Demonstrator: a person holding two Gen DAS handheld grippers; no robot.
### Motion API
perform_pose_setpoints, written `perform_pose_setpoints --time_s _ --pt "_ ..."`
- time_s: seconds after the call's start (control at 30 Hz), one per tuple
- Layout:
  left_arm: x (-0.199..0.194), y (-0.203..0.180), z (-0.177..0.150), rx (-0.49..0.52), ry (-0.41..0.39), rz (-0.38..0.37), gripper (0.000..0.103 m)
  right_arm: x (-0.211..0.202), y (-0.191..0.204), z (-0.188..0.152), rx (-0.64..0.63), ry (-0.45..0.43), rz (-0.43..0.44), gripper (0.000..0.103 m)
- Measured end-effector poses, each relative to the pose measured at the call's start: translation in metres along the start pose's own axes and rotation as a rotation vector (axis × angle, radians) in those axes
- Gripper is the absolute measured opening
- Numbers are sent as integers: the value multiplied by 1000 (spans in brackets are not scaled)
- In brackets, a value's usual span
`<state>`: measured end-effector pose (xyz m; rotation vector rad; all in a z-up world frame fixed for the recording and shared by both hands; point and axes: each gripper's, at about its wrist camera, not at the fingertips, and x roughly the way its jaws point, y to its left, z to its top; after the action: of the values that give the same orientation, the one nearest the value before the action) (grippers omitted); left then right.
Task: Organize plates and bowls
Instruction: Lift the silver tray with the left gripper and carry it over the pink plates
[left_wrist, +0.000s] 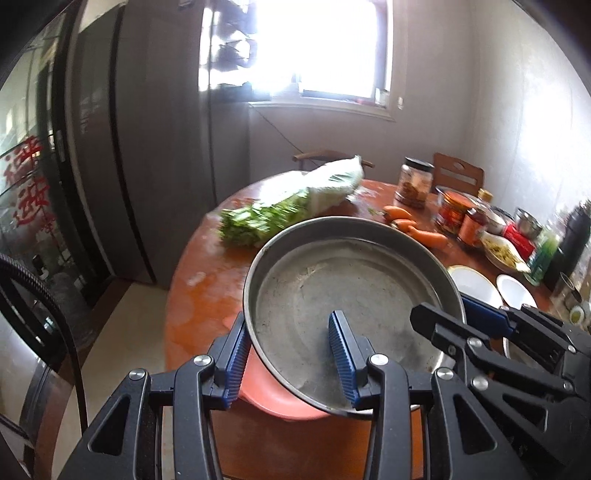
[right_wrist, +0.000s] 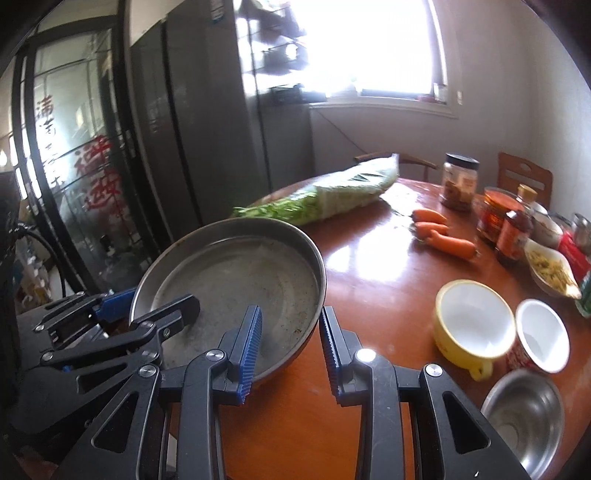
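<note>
The left wrist view looks forward and down along its own blue-padded fingers (left_wrist: 343, 362), close over the near edge of a round table (left_wrist: 199, 310), facing a bright window (left_wrist: 325, 48) and a tall grey fridge (left_wrist: 147, 147). The right wrist view sits just beside it, looking the same way from slightly further right. Both share the metal pan (left_wrist: 354, 291), filling the near foreground, the bagged greens (right_wrist: 332, 199), the carrots (right_wrist: 443, 232), the jars (right_wrist: 460, 181) and the white bowls (right_wrist: 476, 317). Each view also catches the other gripper at its edge.
</note>
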<state>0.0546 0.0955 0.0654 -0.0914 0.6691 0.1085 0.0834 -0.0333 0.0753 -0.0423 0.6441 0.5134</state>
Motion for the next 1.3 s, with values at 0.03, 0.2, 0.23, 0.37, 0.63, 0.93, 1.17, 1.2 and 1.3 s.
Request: perform_pose_setpoints --time_s 0.03,0.2,0.23,0.37,0.63,0.93,1.17,1.2,1.3 --pt "0 3 1 -2 -2 9 42 3 4 2 -12 0 5 34" --pt "1 20 6 -20 -18 37 42 13 21 12 -43 -8 28 34" --pt "2 24 7 -24 -17 40 42 14 23 13 -48 -9 33 34" --pt "9 30 8 -33 -10 46 42 24 31 19 -66 5 34 34" --pt "22 37 3 -35 22 30 42 43 35 18 -76 32 29 34" --pt "47 36 -14 -25 85 1 42 63 31 1 -67 86 6 34" --pt "57 34 -18 -19 108 -12 42 70 28 -9 -65 105 2 34" --pt "59 34 -17 -18 109 -13 42 71 27 -10 -65 112 -2 34" --pt "61 31 -19 -8 111 -10 42 73 25 -11 -64 119 -8 34"
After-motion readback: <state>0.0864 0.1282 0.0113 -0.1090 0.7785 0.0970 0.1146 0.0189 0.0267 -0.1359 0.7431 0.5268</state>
